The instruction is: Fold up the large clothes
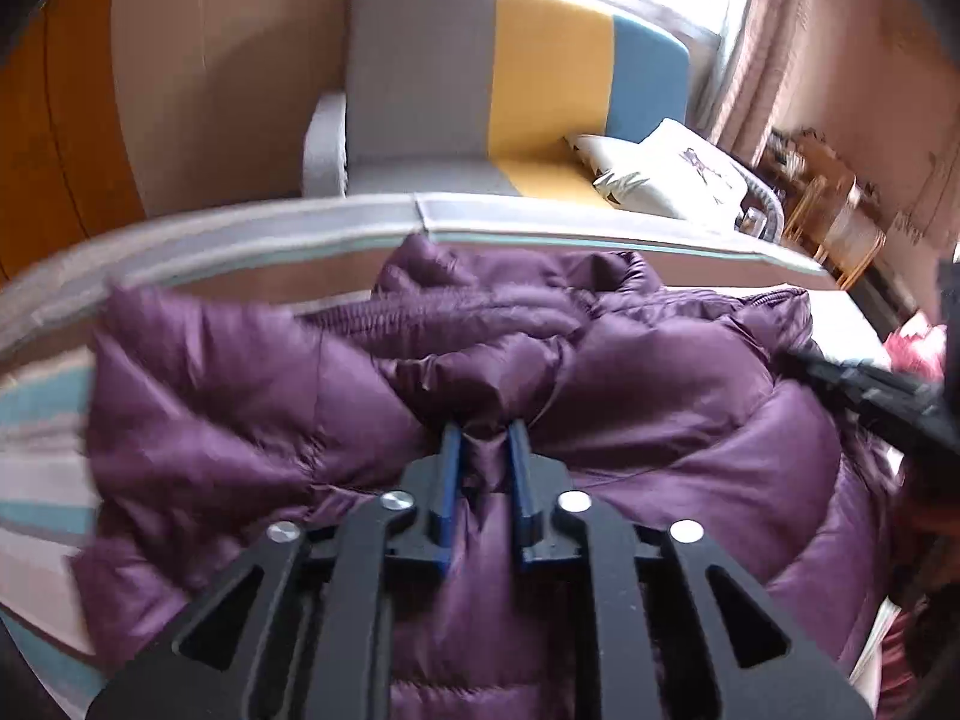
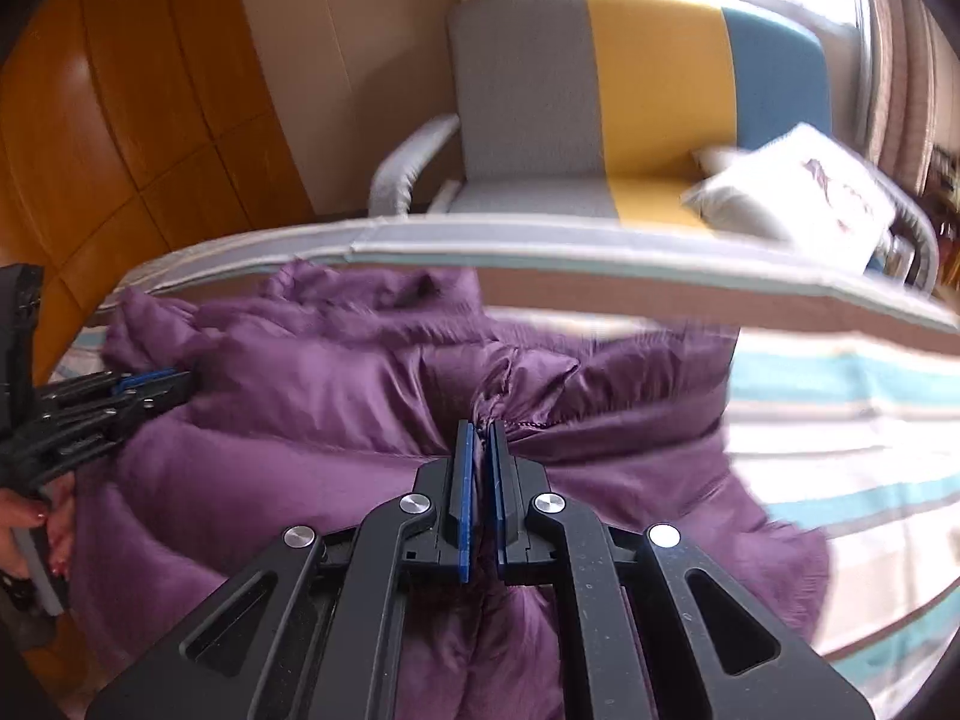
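A purple puffer jacket (image 1: 630,420) lies bunched on a striped bed. My left gripper (image 1: 486,435) is shut on a fold of the jacket, its blue pads pinching the fabric. My right gripper (image 2: 480,429) is shut on another fold of the jacket (image 2: 288,396) near a stitched seam. The left gripper (image 2: 150,387) also shows at the left edge of the right wrist view, gripping the jacket. The right gripper's body (image 1: 870,390) shows at the right edge of the left wrist view. Both views are blurred by motion.
The bed has a striped sheet (image 2: 840,396) in white, teal and brown. Behind it stands a grey, yellow and blue armchair (image 1: 480,90) with a white pillow (image 1: 672,168). A wooden wardrobe (image 2: 120,120) is at the left. A window with curtains (image 1: 780,60) is at the back right.
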`<action>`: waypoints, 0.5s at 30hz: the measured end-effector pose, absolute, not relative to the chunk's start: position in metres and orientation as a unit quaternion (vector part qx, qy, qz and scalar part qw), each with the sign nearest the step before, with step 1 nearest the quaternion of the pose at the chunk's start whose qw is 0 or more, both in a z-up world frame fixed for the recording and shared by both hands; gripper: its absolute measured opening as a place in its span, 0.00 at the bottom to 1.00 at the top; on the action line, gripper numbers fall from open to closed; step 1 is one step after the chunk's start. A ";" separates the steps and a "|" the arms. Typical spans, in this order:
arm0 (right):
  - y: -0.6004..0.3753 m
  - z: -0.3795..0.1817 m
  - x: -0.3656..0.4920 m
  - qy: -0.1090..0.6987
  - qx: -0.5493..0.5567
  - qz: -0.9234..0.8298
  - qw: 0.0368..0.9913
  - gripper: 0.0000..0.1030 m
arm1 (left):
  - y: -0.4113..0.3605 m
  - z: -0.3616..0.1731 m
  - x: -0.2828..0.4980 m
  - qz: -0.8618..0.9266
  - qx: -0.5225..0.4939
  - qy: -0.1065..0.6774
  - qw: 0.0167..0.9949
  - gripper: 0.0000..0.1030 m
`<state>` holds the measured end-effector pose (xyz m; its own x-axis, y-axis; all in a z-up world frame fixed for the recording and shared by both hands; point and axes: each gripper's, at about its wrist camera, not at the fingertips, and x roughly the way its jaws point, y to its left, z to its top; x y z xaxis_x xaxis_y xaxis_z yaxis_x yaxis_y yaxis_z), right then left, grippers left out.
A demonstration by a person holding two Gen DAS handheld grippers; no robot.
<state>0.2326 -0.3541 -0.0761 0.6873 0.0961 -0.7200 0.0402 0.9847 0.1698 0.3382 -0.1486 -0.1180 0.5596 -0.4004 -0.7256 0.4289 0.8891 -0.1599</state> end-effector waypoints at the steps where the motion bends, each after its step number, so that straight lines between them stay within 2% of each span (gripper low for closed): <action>1: -0.358 -0.085 0.236 0.397 0.098 0.010 0.913 0.05 | -0.144 -0.123 0.342 -0.240 -0.004 0.406 0.882 0.21; 10: -0.366 -0.111 0.242 0.396 0.135 0.002 0.908 0.05 | -0.136 -0.151 0.352 -0.252 -0.059 0.394 0.882 0.23; 12: -0.372 -0.106 0.239 0.400 0.153 0.010 0.903 0.09 | -0.135 -0.147 0.350 -0.252 -0.056 0.397 0.880 0.34; 13: -0.374 -0.099 0.236 0.400 0.158 0.010 0.903 0.17 | -0.135 -0.142 0.348 -0.249 -0.054 0.396 0.882 0.57; 14: -0.374 -0.089 0.230 0.387 0.157 0.006 0.909 0.37 | -0.134 -0.135 0.343 -0.246 -0.051 0.388 0.887 0.77; 15: -0.373 -0.079 0.226 0.370 0.150 -0.001 0.917 0.49 | -0.132 -0.123 0.335 -0.241 -0.044 0.366 0.898 0.81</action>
<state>0.2259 -0.3730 -0.0793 0.7266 0.1081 -0.6785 0.1134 0.9551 0.2736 0.3353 -0.1319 -0.1235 0.6162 -0.4657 -0.6352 0.4010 0.8796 -0.2560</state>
